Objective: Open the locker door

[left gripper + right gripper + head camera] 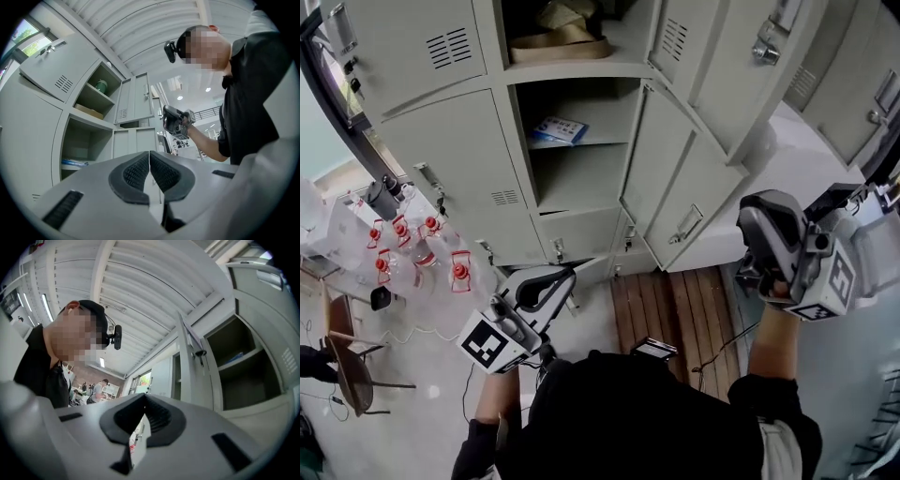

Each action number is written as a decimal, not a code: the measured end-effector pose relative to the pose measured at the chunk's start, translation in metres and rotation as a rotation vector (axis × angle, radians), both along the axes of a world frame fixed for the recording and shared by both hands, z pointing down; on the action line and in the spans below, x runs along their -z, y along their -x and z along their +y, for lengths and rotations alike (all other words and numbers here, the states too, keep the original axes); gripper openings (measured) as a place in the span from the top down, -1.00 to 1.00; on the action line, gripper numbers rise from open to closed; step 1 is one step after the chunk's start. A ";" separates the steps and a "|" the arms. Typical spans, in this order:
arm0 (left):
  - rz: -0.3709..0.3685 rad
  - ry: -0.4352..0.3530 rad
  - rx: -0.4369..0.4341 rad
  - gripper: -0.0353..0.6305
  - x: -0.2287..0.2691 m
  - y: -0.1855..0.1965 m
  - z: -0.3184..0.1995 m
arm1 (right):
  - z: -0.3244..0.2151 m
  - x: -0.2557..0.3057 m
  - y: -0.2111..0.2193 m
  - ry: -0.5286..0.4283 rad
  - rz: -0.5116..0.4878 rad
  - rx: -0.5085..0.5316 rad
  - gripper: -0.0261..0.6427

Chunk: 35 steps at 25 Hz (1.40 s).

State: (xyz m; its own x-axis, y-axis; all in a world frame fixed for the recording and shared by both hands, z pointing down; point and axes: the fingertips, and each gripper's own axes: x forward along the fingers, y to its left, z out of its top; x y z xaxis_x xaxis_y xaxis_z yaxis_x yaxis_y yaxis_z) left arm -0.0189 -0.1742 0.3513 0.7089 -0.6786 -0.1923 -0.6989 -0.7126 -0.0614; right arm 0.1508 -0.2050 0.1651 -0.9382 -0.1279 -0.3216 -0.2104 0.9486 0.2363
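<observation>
Fingers (136,171) of the left gripper (149,165) meet with nothing between them, and the right gripper (143,414) is closed and empty too, so neither has a handle. Both hang low, well apart from the lockers (441,141), likely because the pull is over: the locker door (661,155) stands swung wide to the right, baring a shelf (591,143) with a blue packet (559,129)
</observation>
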 end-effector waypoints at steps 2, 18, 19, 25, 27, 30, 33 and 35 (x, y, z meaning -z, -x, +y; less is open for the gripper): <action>0.002 0.003 0.006 0.84 -0.002 -0.001 0.001 | 0.000 -0.021 0.012 0.033 0.004 0.011 0.89; 0.004 0.102 0.062 0.84 -0.056 0.000 0.017 | 0.017 -0.196 0.109 0.239 0.111 0.100 0.89; 0.008 0.107 0.067 0.84 -0.060 0.001 0.019 | 0.018 -0.205 0.112 0.242 0.116 0.099 0.89; 0.020 0.179 0.089 0.84 -0.087 0.014 0.032 | 0.019 -0.249 0.123 0.308 0.117 0.095 0.89; 0.020 0.202 0.096 0.84 -0.103 0.018 0.033 | 0.020 -0.268 0.128 0.330 0.148 0.102 0.89; 0.034 0.224 0.103 0.84 -0.124 0.020 0.030 | 0.023 -0.297 0.132 0.349 0.202 0.112 0.89; 0.053 0.247 0.098 0.84 -0.139 0.020 0.029 | 0.027 -0.323 0.132 0.372 0.233 0.119 0.89; 0.059 0.263 0.090 0.84 -0.149 0.019 0.029 | 0.030 -0.336 0.130 0.396 0.247 0.111 0.89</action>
